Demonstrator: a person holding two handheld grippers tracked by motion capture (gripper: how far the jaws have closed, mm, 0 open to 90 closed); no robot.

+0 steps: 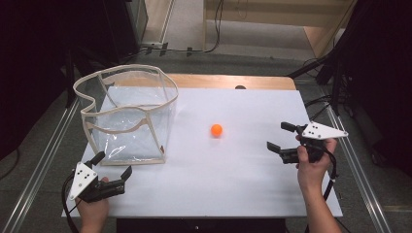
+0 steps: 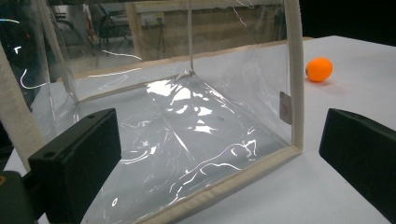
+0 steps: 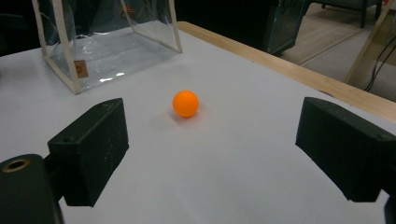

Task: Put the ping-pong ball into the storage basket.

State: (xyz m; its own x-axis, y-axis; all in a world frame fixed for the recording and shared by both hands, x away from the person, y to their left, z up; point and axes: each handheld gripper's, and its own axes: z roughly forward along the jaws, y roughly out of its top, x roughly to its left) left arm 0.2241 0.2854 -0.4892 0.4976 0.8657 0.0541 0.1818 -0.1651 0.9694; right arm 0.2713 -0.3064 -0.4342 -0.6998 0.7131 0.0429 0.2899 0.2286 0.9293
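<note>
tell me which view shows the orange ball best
The right gripper view: the orange ball sits large and centred on the white table, nothing covering it. The high view shows it small, right of the clear bag. The left gripper view catches it at the bag's far edge.

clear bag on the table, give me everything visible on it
The clear bag is a boxy open-top tote of glossy, creased transparent plastic, with beige fabric trim along its rim, vertical edges and base. It stands upright on the white table top at the far left, mouth open and rim sagging unevenly, with nothing visible inside. A small tan tag sits by one vertical edge. Nothing touches it: the left tool hovers open just before its near side, and the orange ball lies apart to its right.
</note>
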